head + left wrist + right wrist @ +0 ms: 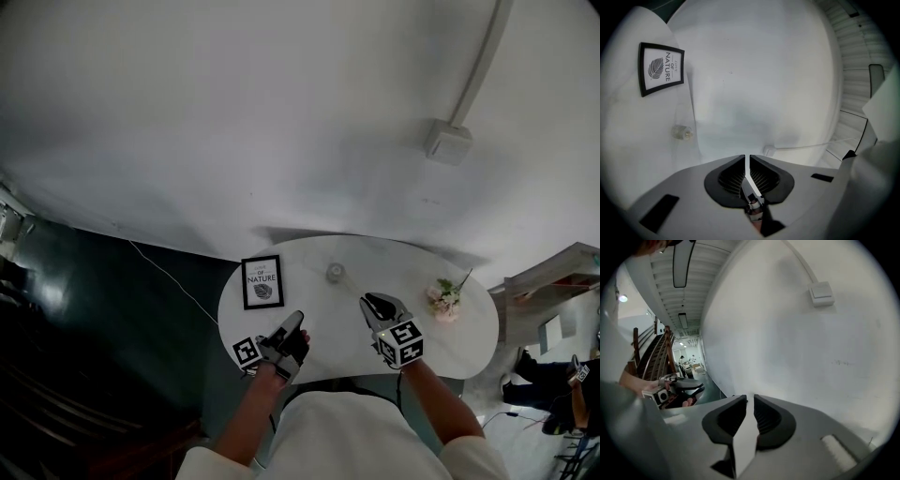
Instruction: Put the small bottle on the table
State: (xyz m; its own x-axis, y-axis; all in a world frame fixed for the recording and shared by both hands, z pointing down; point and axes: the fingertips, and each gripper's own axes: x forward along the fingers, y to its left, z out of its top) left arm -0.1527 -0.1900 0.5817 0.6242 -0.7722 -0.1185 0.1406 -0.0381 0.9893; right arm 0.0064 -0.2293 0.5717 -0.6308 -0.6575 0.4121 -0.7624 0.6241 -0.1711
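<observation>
The small clear bottle (335, 272) stands on the white oval table (412, 267), a little beyond and between both grippers. In the left gripper view the bottle (682, 132) shows at the left, on the table (633, 150), well apart from the jaws. My left gripper (298, 317) hovers over the table's near edge; its jaws (747, 157) are shut to a thin slit with nothing between them. My right gripper (367, 300) is raised over the near edge too, and its jaws (750, 399) are shut on nothing, pointing at the wall.
A black-framed leaf print (262, 281) stands at the table's left end, also seen in the left gripper view (661, 68). A small vase of pink flowers (445, 298) sits at the right end. A white wall box (448, 141) with a conduit hangs above.
</observation>
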